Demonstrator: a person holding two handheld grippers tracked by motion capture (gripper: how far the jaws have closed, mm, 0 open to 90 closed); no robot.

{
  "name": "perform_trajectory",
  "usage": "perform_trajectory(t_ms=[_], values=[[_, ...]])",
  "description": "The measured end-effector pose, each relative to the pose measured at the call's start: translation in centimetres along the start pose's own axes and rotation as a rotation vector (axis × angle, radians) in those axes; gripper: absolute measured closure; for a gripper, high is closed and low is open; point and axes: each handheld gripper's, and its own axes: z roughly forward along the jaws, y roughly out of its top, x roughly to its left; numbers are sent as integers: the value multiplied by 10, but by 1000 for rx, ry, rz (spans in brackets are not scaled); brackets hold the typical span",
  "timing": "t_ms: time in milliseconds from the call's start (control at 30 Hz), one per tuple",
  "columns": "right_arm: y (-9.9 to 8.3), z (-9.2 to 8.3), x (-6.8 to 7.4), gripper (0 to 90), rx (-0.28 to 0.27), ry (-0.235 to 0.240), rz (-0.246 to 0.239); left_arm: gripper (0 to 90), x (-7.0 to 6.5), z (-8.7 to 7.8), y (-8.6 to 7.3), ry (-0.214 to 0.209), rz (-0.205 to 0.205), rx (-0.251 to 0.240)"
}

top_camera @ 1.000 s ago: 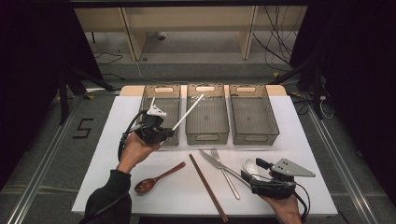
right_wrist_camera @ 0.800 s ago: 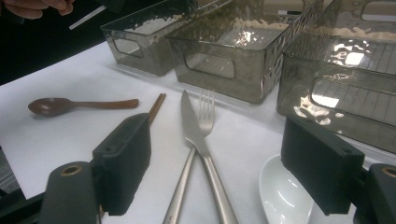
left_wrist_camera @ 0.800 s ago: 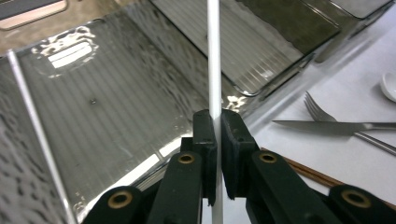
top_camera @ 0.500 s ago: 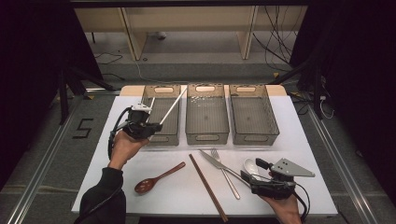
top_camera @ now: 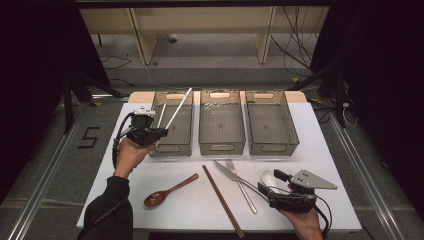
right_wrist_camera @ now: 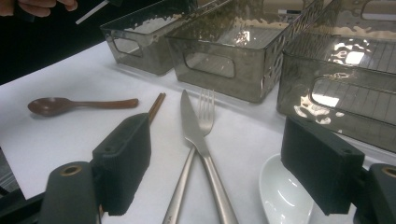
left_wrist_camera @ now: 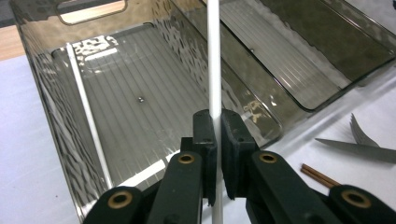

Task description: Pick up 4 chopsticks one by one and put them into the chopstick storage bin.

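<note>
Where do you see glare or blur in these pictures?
Right gripper view: bright glare on the bin walls, and the near black jaws look soft. Left gripper view: the white chopstick is sharp, with rippled reflections on the bin. High view: dark surroundings, evenly lit table.

The room lay dark at both sides. A grey floor (top_camera: pixel 60 150) carried a black mark shaped like a five (top_camera: pixel 89 137). Beyond the white-topped table (top_camera: pixel 340 200) stood a pale wooden frame (top_camera: pixel 200 20), with loose cables (top_camera: pixel 295 50) on the floor beside it.
</note>
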Motion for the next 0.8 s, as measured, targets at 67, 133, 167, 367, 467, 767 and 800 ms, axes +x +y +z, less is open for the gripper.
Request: perform_trajectory(t_ms=[67,133,167,367,467,767,800], values=[[0,0,0,250,0,0,1,852,1,2,0,0,-2,0],[0,0,0,250,0,0,1,852,2,4,1,-1,-5,5],[0,0,0,250,-1,0,1,852,2,5,1,0,-6,4],[0,0,-1,250,-2,0,4,852,9,7,4,9,-17,1],[-1,0,-1,250,0,-1,7,852,12,8,8,15,-25,-6],[-1,0,-1,250,-2,-1,9,852,17,18,19,35,-26,12],[-1,0,-1,250,-3,-1,8,852,19,19,19,37,-25,16]])
